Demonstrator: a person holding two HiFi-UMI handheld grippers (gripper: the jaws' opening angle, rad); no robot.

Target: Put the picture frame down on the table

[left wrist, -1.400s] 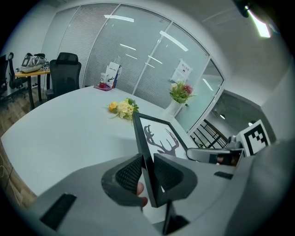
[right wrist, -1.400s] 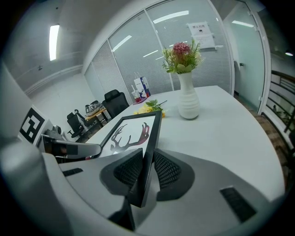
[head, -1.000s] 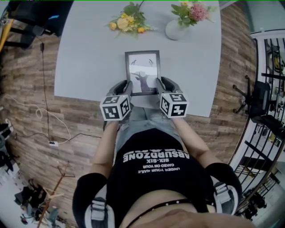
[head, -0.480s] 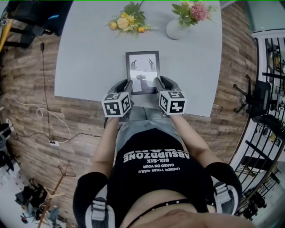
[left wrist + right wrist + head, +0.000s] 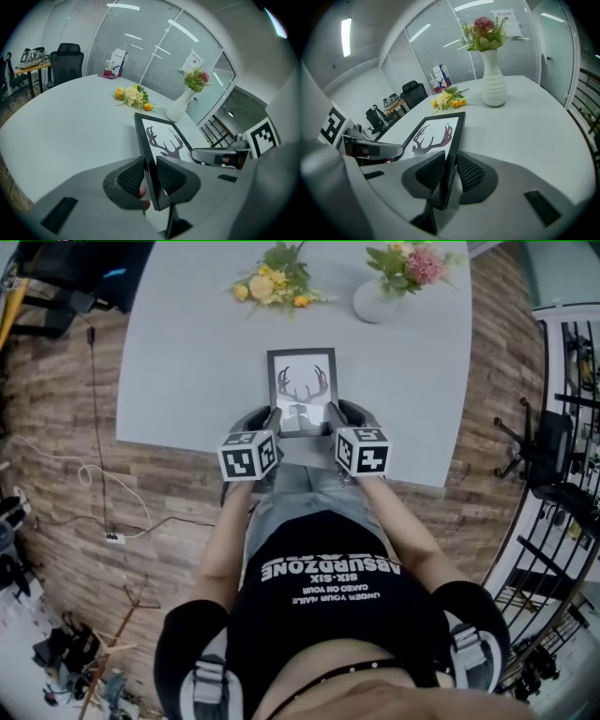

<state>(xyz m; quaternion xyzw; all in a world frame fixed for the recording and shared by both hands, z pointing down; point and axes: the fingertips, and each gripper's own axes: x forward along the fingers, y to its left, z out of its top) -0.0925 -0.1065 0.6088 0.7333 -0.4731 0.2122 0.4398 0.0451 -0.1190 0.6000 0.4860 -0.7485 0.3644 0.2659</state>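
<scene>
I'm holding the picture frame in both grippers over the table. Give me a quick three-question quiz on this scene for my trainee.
1. True or false: only the left gripper grips the picture frame; the right gripper is empty.
2. What does the frame show? A) antlers B) a sailboat C) a clock
3. Fill in: in the head view, the yellow flowers on the table lie to the ___ of the white vase.

Key: 1 false, both grippers are shut on the frame's side edges; 2 A; 3 left.
</scene>
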